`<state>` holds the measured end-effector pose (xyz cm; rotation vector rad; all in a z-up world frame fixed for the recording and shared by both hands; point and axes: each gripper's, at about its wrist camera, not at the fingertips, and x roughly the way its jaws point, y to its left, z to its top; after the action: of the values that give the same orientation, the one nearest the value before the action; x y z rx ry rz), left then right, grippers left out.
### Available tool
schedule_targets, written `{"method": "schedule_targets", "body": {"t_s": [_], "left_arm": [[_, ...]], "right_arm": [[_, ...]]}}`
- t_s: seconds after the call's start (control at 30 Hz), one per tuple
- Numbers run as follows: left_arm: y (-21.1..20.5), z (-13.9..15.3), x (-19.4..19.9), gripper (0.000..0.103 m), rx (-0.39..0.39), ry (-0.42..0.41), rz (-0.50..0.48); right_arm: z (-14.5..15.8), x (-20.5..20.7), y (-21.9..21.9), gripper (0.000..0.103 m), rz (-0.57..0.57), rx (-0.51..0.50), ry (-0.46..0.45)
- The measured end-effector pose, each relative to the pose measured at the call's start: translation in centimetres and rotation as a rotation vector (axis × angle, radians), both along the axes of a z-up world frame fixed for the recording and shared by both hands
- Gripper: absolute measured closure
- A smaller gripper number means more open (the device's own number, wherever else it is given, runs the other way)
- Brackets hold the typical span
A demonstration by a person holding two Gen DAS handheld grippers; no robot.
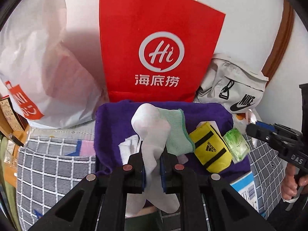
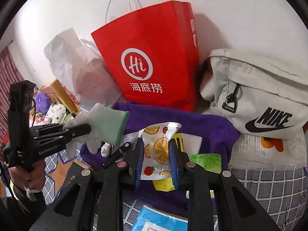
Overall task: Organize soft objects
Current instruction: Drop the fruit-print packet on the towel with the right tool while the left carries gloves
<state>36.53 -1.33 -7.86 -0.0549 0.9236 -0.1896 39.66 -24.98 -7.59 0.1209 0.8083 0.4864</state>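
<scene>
In the left wrist view my left gripper [image 1: 152, 160] is shut on a white sock with a mint-green cuff [image 1: 154, 127], which hangs above a purple towel [image 1: 207, 113]. On the towel lie a yellow Adidas pouch [image 1: 211, 150] and a green tissue pack [image 1: 237, 147]. The right wrist view has my right gripper [image 2: 156, 154] shut on a fruit-printed packet [image 2: 158, 148] over the same purple towel [image 2: 211, 129]. At its left, the left gripper [image 2: 86, 130] holds the sock [image 2: 107, 127]. The right gripper [image 1: 251, 129] enters the left wrist view from the right.
A red paper bag [image 1: 157, 48] stands behind the towel against the wall. A white plastic bag [image 1: 38, 61] is to its left and a grey Nike bag [image 1: 234, 88] to its right. A checked cover [image 1: 53, 159] surrounds the towel. A blue-white packet [image 2: 154, 221] lies near.
</scene>
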Motion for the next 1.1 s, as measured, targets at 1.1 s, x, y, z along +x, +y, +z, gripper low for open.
{"method": "schedule_targets", "body": {"t_s": [1.1], "left_arm": [[-0.1,-4.3,1.6,0.088,-0.001,0.12,-0.01]], "right_arm": [[-7.3,2.8,5.4,0.058,0.074,-0.145,0.211]]}}
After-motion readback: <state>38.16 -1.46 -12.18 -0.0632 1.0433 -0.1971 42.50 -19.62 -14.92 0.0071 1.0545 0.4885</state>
